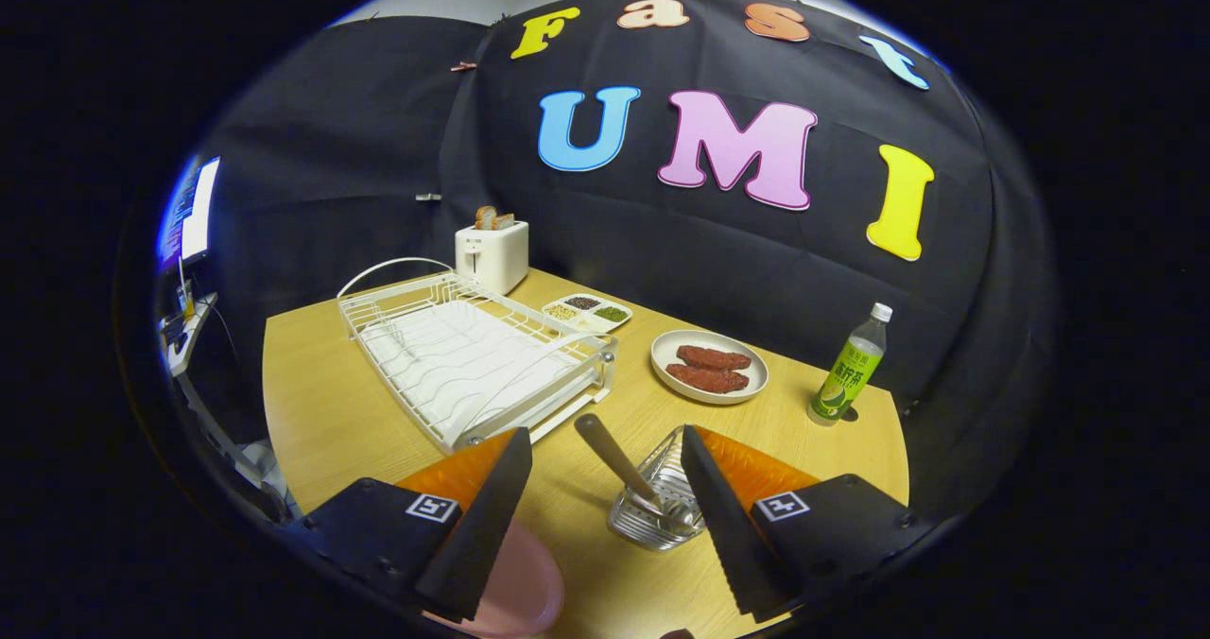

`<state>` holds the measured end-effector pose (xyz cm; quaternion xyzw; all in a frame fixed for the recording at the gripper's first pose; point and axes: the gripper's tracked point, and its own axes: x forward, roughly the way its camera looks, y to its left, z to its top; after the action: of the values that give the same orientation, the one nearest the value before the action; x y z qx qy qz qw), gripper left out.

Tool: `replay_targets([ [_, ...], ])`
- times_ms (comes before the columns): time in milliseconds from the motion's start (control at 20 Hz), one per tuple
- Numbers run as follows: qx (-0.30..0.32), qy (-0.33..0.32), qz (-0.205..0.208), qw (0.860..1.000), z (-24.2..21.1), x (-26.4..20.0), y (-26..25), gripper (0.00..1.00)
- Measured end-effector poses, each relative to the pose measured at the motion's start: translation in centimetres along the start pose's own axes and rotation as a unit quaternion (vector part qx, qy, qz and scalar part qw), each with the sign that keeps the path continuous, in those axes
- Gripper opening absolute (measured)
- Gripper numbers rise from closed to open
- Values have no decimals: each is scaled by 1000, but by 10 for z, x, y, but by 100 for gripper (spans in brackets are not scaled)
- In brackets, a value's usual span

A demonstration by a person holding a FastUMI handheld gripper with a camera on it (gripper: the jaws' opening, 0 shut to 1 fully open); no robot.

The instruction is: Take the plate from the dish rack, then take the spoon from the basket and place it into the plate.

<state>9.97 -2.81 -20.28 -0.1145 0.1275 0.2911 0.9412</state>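
Note:
My gripper (605, 434) hangs open above the near part of the wooden table (321, 412). A wire basket (641, 524) stands between the fingers, close to the right one. A spoon (616, 461) leans in it, its handle slanting up toward the gap between the fingertips; neither finger touches it. A pink plate (518, 590) lies flat on the table under the left finger, partly hidden by it. The white wire dish rack (473, 360) sits beyond the left finger with nothing in its slots.
A white toaster (492, 253) with toast stands behind the rack. Next to it is a small divided tray (587, 311) of grains. A plate with two brown sausages (709, 367) and a green bottle (848, 369) are beyond the right finger. A monitor (189, 209) is off the table's left.

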Motion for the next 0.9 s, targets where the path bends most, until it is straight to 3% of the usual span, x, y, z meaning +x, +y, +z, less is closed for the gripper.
replay_targets([
  [200, -6, 17, 0, 1000, -8, 27, 4, 94],
  [350, -28, 21, -3, 999, -15, 40, 4, 85],
  [400, -35, 27, -8, 999, -19, 42, 3, 74],
  [700, -45, 42, -27, 998, -24, 51, 0, 30],
  [900, -45, 48, -27, 997, -23, 47, 1, 27],
])
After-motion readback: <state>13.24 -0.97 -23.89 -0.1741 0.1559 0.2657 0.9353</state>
